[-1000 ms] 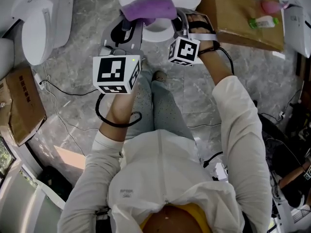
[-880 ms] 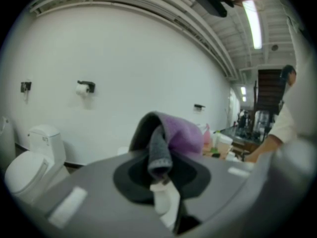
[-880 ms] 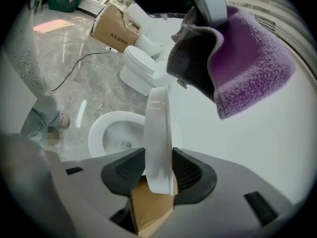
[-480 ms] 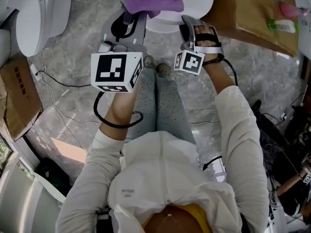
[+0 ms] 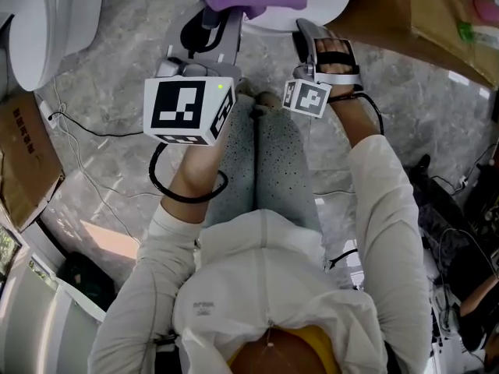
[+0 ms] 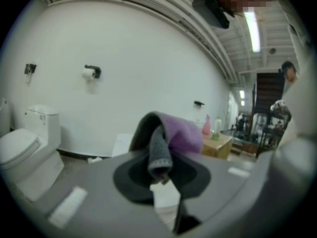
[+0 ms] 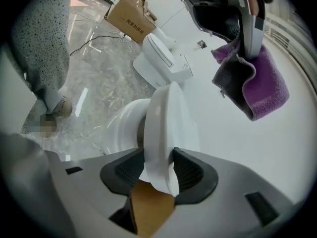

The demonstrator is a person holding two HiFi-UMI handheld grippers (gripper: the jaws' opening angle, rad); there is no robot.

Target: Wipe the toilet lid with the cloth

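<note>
1. The left tool (image 6: 161,177) was clenched on the purple-and-grey terry cloth (image 6: 181,135). A grey fold was pinched between its jaws, and the purple bulk flopped over the top and off to the right.
2. The right tool (image 7: 158,175) stood released. Its jaws were spread wide and had just been opening further, with the edge of the white plastic toilet lid (image 7: 166,128) standing between them. The pads sat close to both faces, and I could not be sure either one touched.
3. Seen along the right tool, the lid ran straight ahead, edge-on, raised off the bowl (image 7: 124,125) on its left. The cloth hung up and to the right of the lid, clearly apart from it, on the side of its broad face.
4. I judged the left hand the one to act, carrying the cloth across and down onto that face.
5. From above, the two tools were close side by side at the near rim of the white toilet (image 5: 331,2), with the cloth hanging over its left part.
6. The top edge of the head view cut off most of the toilet. The lid's broad face showed only at a slant, so its cleanliness was unreadable. In the left gripper view I could not pick the lid out with any certainty.
</note>
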